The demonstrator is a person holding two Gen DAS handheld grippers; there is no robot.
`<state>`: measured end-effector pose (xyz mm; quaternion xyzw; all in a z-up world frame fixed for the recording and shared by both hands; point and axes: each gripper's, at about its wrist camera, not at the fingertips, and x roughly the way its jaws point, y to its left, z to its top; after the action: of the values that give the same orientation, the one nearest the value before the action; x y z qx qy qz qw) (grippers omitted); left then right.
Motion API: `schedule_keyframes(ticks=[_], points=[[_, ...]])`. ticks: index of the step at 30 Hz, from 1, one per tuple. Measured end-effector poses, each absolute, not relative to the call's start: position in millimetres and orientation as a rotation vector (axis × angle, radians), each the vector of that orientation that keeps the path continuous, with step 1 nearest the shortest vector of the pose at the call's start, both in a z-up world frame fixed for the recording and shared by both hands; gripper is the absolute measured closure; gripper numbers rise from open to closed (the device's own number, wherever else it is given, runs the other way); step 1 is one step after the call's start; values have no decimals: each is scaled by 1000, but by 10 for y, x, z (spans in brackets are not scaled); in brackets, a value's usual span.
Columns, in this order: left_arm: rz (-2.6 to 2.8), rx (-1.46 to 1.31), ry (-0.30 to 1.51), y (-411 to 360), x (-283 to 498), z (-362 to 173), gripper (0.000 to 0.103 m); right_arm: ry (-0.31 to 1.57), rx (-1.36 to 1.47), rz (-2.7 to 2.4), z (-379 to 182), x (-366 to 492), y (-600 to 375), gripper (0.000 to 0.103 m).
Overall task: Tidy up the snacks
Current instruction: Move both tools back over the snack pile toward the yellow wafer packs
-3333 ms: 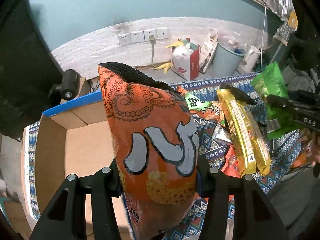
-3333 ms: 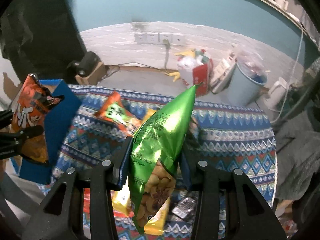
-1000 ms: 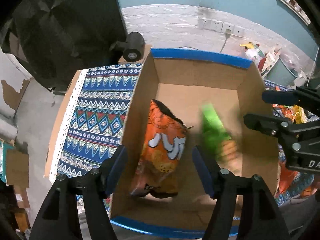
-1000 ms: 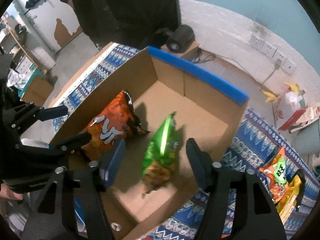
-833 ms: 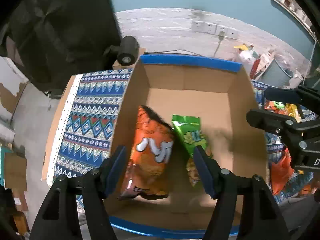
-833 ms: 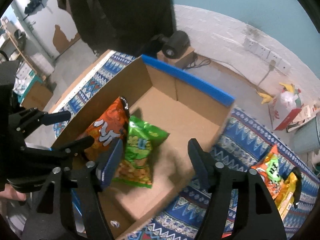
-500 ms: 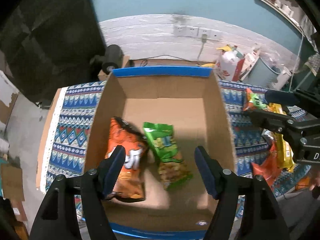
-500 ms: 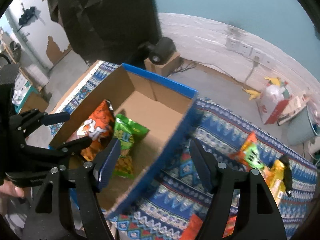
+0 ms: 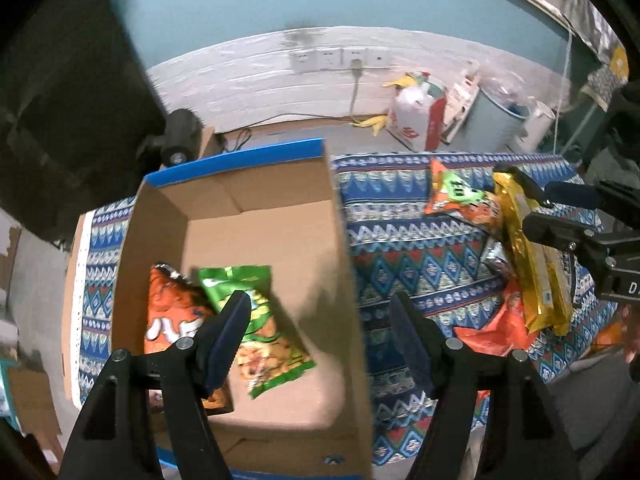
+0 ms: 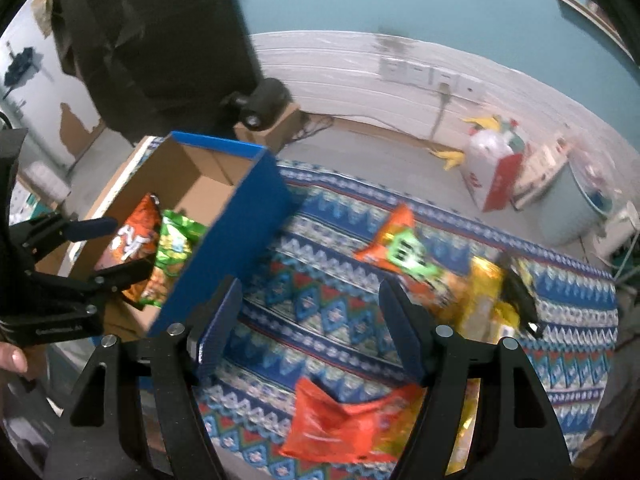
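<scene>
A cardboard box with blue edges [image 9: 256,224] [image 10: 236,216] stands on the patterned cloth. An orange chip bag [image 9: 172,320] [image 10: 132,244] and a green snack bag [image 9: 260,320] [image 10: 172,252] lie inside it. My left gripper [image 9: 320,320] is open and empty above the box's right wall. My right gripper [image 10: 310,312] is open and empty above the cloth, right of the box. On the cloth lie an orange-green packet [image 9: 452,196] [image 10: 400,248], a yellow packet [image 9: 532,256] [image 10: 480,300] and a red-orange bag [image 10: 344,424] [image 9: 496,324].
The patterned cloth [image 10: 560,320] covers a table. Beyond it are a white wall with sockets [image 9: 340,58], a red-white bag [image 9: 416,120], a grey bin [image 9: 500,120] and a small black device on a carton [image 10: 260,108]. A dark curtain [image 10: 152,40] hangs at left.
Both bags were carried to the box and dropped in. Both grippers, now empty, have swung right, away from the box and toward the loose snacks on the cloth.
</scene>
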<state>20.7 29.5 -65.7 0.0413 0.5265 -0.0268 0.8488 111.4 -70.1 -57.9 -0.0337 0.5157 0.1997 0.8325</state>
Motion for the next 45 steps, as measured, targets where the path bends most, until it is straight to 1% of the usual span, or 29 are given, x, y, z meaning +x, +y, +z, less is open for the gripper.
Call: schedule_keyframes(ticks=[10,21,28,37,38,39,41,42,43,44,45], points=[[-143,166,1133,-343,265,-723,30,1099,-12,320,-659,984,-1421,31],[-195,235,1175,-808,344,-967,29,1178,22,176,-1105,952,-2141,31],[-207,264,1225,-1027,451,-1233,29,1248,14,151,-1412,945,-2267,31],[-234,243,1275,-1299,590,-1439,29,1311,15,146,-1779,962,-2305,32],[-236,236,1282,-1327,609,-1455,29,1315,14,145,-1817,962,-2306,33],[-238,224,1292,-1355,632,-1472,29,1318,17,152,-1847,963,-2306,40],[-244,196,1305,-1398,677,-1491,29,1330,32,170,-1887,971,-2300,51],[-247,178,1310,-1425,703,-1498,29,1335,42,180,-1902,967,-2302,60],[-248,161,1313,-1451,730,-1501,29,1332,48,190,-1903,958,-2303,66],[-249,149,1314,-1473,748,-1502,29,1328,45,192,-1893,953,-2303,71],[-249,132,1313,-1505,776,-1500,29,1320,29,187,-1867,942,-2304,72]])
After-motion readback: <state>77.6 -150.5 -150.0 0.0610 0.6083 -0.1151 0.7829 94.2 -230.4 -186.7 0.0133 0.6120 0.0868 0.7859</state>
